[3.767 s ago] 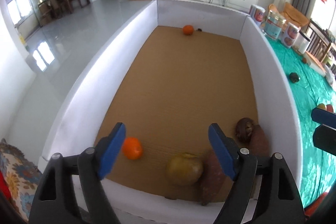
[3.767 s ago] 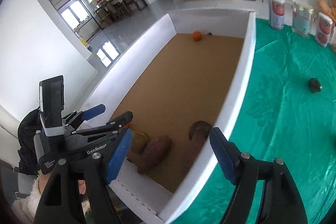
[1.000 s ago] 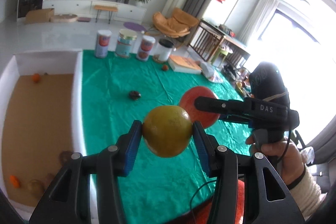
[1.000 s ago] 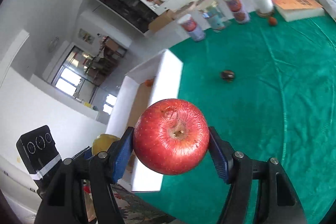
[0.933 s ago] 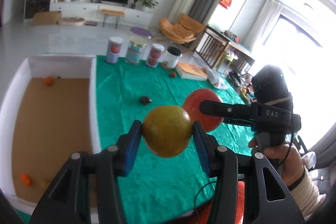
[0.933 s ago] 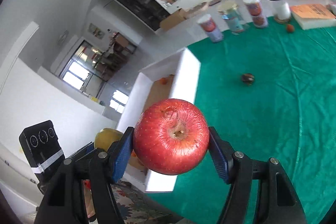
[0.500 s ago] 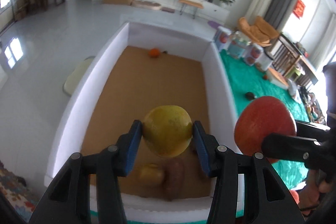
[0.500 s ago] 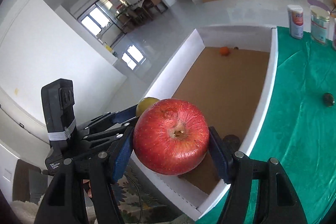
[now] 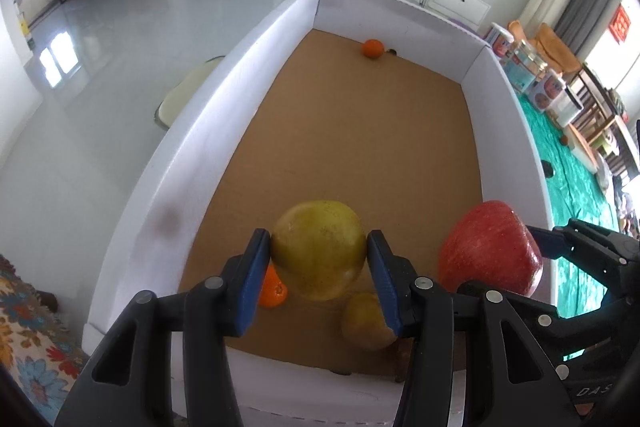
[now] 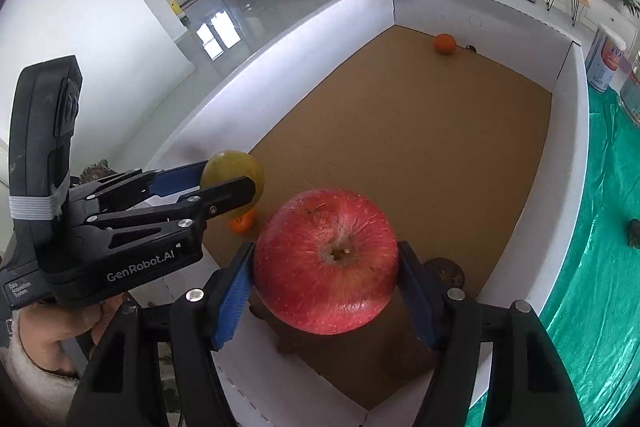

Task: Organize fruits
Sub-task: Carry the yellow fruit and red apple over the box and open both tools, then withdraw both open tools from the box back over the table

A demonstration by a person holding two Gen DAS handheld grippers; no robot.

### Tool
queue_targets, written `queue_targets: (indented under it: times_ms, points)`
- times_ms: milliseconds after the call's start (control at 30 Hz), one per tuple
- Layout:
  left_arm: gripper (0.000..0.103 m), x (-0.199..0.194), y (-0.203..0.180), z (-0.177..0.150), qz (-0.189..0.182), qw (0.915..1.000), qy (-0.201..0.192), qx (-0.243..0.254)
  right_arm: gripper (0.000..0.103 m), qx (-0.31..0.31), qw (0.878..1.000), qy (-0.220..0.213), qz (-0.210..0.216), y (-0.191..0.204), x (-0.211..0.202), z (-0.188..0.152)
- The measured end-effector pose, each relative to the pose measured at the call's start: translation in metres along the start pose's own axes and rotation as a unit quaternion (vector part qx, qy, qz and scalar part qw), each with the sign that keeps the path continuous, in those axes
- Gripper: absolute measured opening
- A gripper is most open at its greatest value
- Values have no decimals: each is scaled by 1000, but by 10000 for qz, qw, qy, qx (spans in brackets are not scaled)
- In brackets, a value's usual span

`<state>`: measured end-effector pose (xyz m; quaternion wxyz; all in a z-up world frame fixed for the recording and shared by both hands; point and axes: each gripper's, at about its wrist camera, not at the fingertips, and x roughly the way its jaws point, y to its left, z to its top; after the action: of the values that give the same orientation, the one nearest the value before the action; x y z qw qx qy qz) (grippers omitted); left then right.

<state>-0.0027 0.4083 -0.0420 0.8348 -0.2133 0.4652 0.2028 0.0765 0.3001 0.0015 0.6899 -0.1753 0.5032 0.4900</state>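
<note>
My left gripper [image 9: 318,247] is shut on a yellow-green round fruit [image 9: 320,251], held above the near end of a white-walled box [image 9: 200,155] with a brown cardboard floor. My right gripper [image 10: 326,259] is shut on a red apple [image 10: 326,267], stem side facing the camera, just right of the left one and over the box's near right corner. The right wrist view shows the left gripper [image 10: 224,183] with its fruit [image 10: 240,167]. The apple [image 9: 490,247] also appears in the left wrist view. Both grippers point steeply down.
On the box floor lie a small orange [image 9: 274,291], a second yellowish fruit [image 9: 364,319], brown tubers [image 10: 444,271] and a far orange [image 9: 373,48]. Right of the box, a green cloth [image 10: 600,267] carries cans [image 10: 604,63] and a dark fruit [image 10: 634,233].
Both grippers, empty in the oldest frames, now hold fruit. Over the last second they swung from above the green cloth to above the box's near end and sank lower.
</note>
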Motion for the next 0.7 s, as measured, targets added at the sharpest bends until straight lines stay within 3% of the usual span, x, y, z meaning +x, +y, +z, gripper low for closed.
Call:
queue_targets:
  times_ms: [33, 100, 133, 200, 300, 400, 500, 633, 700]
  points:
    - [54, 0, -3, 0, 61, 10000, -17, 33, 70, -9, 9999, -117, 48, 0, -6, 1]
    - [80, -7, -6, 0, 244, 9995, -144, 145, 80, -29, 9993, -379, 16, -4, -21, 6]
    - [86, -12, -7, 2, 359, 9988, -253, 194, 81, -29, 9986, -533, -24, -6, -34, 7]
    - [89, -28, -16, 7, 414, 9975, -485, 289, 81, 11, 9964, -850, -22, -15, -66, 5]
    - [90, -58, -37, 14, 207, 9952, -864, 413, 89, 48, 9890, -1457, -255, -36, -125, -7]
    - [94, -84, -77, 19, -222, 9904, -1204, 645, 100, 272, 9766, -2020, -687, -71, -178, -36]
    - [95, -98, -137, 14, -889, 9822, -1271, 1056, 102, 812, 9646, -2253, -1105, -127, -209, -83]
    - [95, -95, -225, -9, -1725, 9651, -955, 1726, 102, 1892, 9469, -1985, -1681, -221, -209, -161]
    - [95, -81, -271, -26, -1945, 9552, -718, 2111, 102, 2476, 9332, -1803, -1882, -264, -203, -205]
